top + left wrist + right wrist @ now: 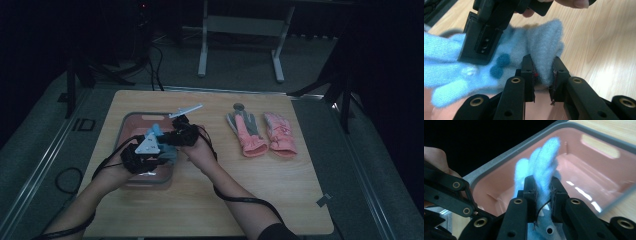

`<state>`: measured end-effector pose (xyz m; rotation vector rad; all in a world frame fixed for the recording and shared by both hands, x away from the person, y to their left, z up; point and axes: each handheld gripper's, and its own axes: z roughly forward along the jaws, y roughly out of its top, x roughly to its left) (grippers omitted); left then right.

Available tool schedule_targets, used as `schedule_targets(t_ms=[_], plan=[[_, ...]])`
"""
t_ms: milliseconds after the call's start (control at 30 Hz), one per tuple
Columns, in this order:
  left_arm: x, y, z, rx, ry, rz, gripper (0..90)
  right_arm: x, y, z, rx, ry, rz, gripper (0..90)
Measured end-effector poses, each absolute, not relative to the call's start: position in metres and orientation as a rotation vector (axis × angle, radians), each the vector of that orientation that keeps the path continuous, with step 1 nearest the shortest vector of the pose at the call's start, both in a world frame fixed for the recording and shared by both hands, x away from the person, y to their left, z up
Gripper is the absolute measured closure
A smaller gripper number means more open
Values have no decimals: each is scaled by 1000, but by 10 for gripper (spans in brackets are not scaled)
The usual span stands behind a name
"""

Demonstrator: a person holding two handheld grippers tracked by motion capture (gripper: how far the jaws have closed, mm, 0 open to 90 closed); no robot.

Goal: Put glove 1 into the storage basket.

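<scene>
Here, a person at a pale wooden table (240, 185) holds a light blue fuzzy knitted glove (499, 60) above a pink plastic bin with a grey rim (131, 120) on the table's left side. The left gripper (543, 72) pinches the glove's cuff between its black jaws. The right gripper (543, 185) pinches the glove near its fingers, which stand up between those jaws over the bin's interior. Both hands sit close together over the bin. To the right, well apart, a pair of pink padded gloves (262, 132) lies flat on the table, side by side, one showing a grey palm.
</scene>
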<state>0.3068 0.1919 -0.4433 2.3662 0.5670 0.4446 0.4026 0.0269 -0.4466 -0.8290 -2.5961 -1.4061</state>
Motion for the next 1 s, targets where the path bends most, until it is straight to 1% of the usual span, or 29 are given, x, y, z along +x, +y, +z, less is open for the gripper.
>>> schedule_targets(t_ms=[167, 333, 600, 733, 1000], plan=[[307, 212, -451, 2376, 605, 432, 772, 404, 49, -454, -806, -2587, -1392, 789], [313, 219, -461, 2411, 609, 394, 771, 408, 60, -466, -811, -2598, -1363, 789], [325, 220, -477, 2452, 632, 345, 770, 414, 64, -486, -850, -2618, -1301, 789], [332, 220, -479, 2439, 652, 324, 770, 417, 62, -486, -865, -2650, -1296, 788], [346, 210, -485, 2505, 669, 307, 767, 428, 71, -493, -903, -2702, -1196, 774]])
